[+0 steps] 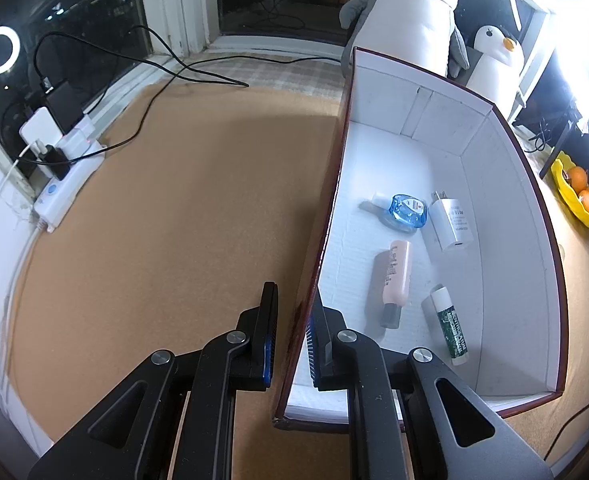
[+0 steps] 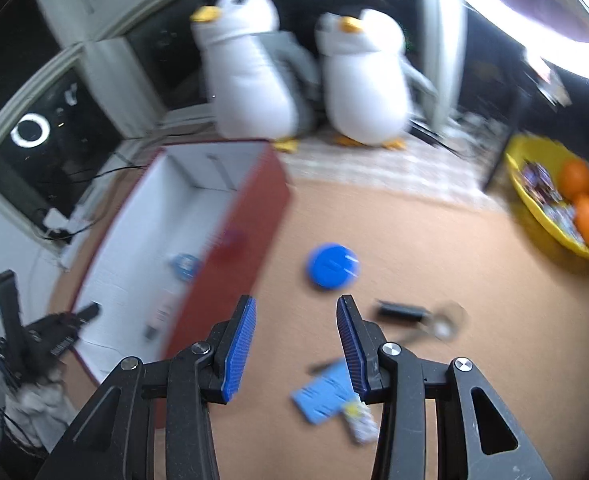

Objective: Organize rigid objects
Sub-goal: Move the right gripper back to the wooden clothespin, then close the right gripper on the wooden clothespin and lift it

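Observation:
A red box with a white inside [image 1: 494, 184] sits on the brown cork surface. In it lie a clear blue case [image 1: 408, 210], a white charger [image 1: 452, 224], a pink tube [image 1: 392, 276] and a green-and-white stick [image 1: 450, 328]. My left gripper [image 1: 294, 300] is shut on the box's left wall, one finger on each side. In the blurred right wrist view, my right gripper [image 2: 296, 300] is open and empty above the cork. Past it lie a blue round lid [image 2: 332, 266], a black piece with a ring [image 2: 402, 312] and a light blue card [image 2: 326, 396]. The box [image 2: 250, 208] stands to its left.
Two plush penguins [image 2: 254, 76] stand behind the box. A yellow bowl with oranges [image 2: 534, 224] sits at the right. A white power strip [image 1: 66, 184] with plugs and black cables [image 1: 166, 64] lies along the window at the left.

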